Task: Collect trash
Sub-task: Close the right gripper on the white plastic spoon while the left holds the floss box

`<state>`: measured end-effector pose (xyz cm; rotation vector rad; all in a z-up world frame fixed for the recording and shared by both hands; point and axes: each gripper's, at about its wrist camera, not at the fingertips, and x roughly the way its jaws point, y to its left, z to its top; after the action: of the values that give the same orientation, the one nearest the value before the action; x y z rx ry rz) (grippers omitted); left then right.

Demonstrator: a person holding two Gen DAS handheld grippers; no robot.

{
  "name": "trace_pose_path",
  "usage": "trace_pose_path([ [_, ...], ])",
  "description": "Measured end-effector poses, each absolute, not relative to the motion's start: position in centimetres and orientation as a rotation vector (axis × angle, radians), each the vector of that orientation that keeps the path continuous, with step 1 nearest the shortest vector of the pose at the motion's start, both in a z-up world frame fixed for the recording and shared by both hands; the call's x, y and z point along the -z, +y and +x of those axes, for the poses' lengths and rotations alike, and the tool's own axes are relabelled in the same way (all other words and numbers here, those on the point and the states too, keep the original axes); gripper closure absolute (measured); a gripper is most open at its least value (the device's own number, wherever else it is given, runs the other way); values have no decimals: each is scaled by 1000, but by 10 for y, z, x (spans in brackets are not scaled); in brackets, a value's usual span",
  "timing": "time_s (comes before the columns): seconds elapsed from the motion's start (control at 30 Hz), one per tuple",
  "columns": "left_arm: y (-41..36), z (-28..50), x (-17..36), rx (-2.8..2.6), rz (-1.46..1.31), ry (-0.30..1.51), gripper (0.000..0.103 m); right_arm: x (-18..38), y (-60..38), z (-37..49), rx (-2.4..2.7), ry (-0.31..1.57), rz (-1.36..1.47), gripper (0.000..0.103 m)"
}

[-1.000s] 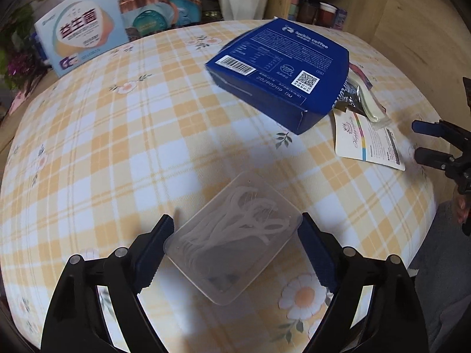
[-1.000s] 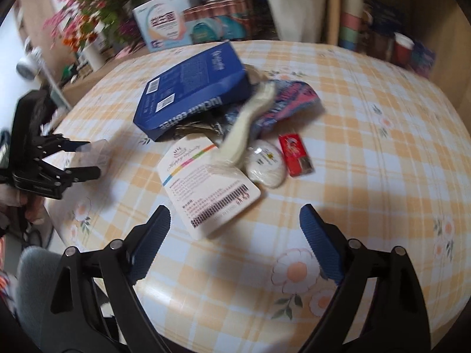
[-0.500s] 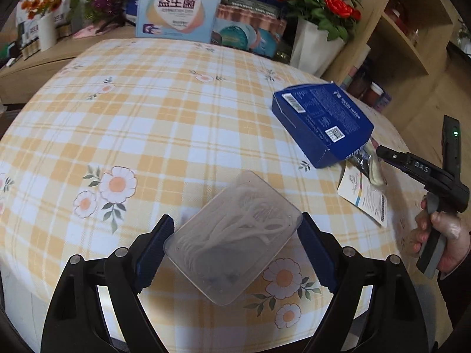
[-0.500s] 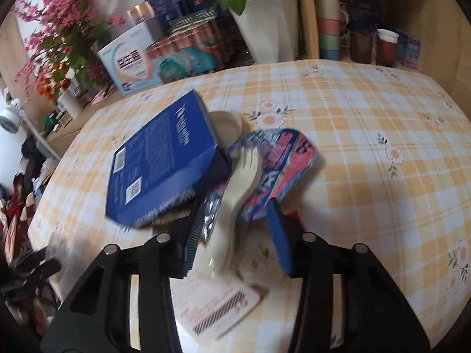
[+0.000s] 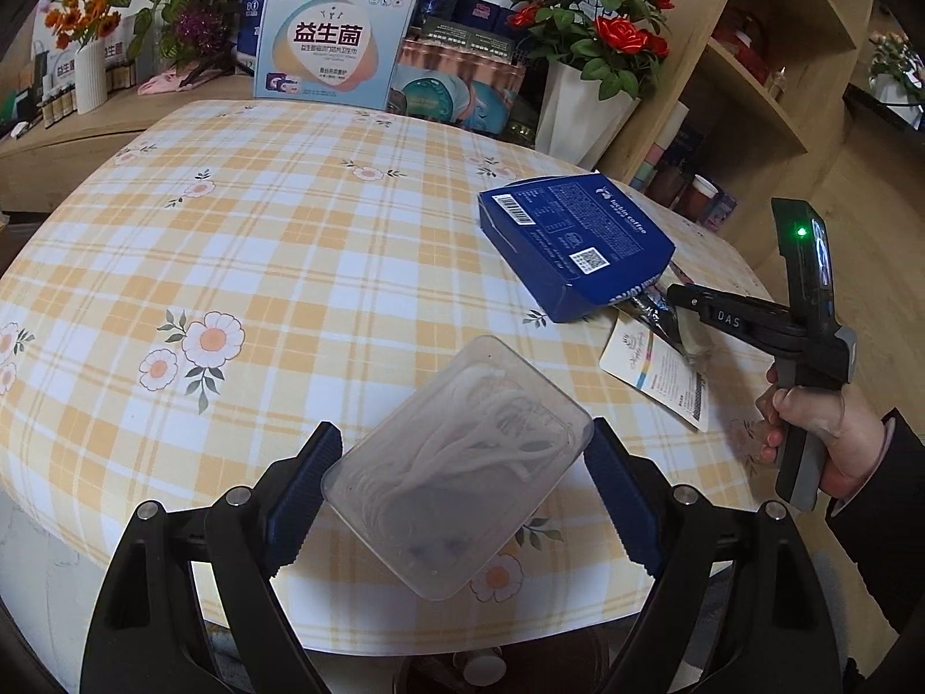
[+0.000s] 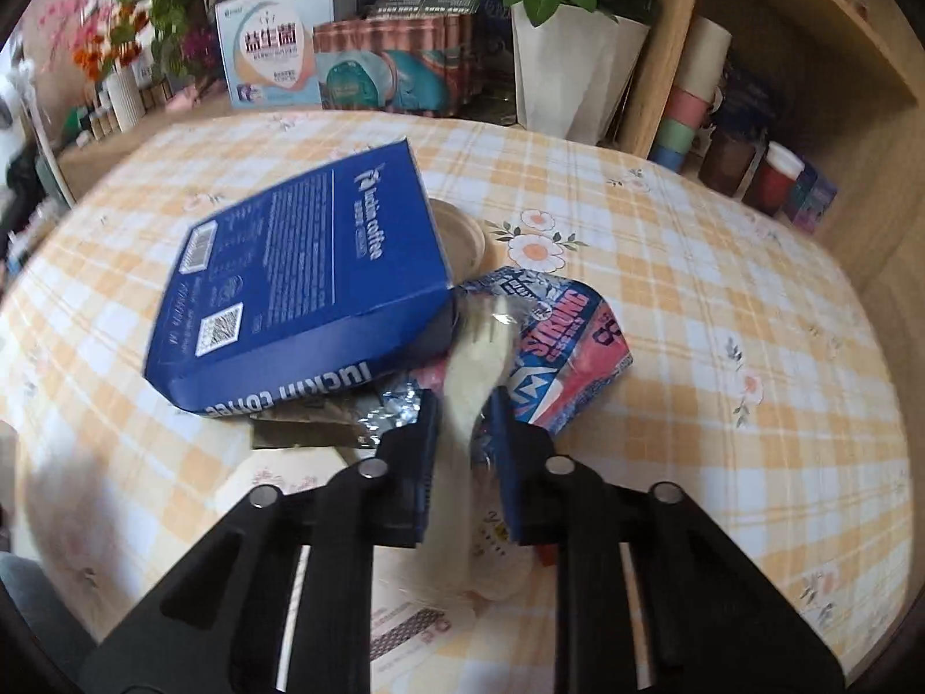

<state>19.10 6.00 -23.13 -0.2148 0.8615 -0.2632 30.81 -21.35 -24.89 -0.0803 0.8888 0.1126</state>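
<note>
A round table [image 5: 289, 266] with a yellow checked cloth holds a small pile of rubbish. At the left, the left gripper [image 5: 462, 486] grips a clear plastic box [image 5: 457, 462] of white floss picks by two opposite sides, its jaws wide apart around it and the box held above the table's near edge. The box's long axis runs from lower left to upper right in the left wrist view.

To the right lies a blue coffee box [image 6: 306, 283], tilted on the heap. Beside it, the right gripper [image 6: 465, 410] has just been closing and now pinches a pale wrapped fork [image 6: 480, 358] — its tines point away from the camera, towards the far side of the table, and its long axis runs along the fingers. A red-and-blue wrapper [image 6: 566, 341] lies partly under it.

The step in hand looks like picking the fork from the pile; next it probably needs a clean lift, without dragging the foil and wrapper — then a carry to wherever the trash goes, which is not in view.
</note>
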Motion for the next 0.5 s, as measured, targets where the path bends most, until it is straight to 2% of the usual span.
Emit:
trace_pose_path([
  [0.2, 54, 181, 224, 280, -224, 858, 20, 229, -237, 284, -136, 825, 90, 84],
  [0.5, 44, 158, 199, 305, -224, 837, 20, 194, -253, 221, -198, 748, 200, 84],
])
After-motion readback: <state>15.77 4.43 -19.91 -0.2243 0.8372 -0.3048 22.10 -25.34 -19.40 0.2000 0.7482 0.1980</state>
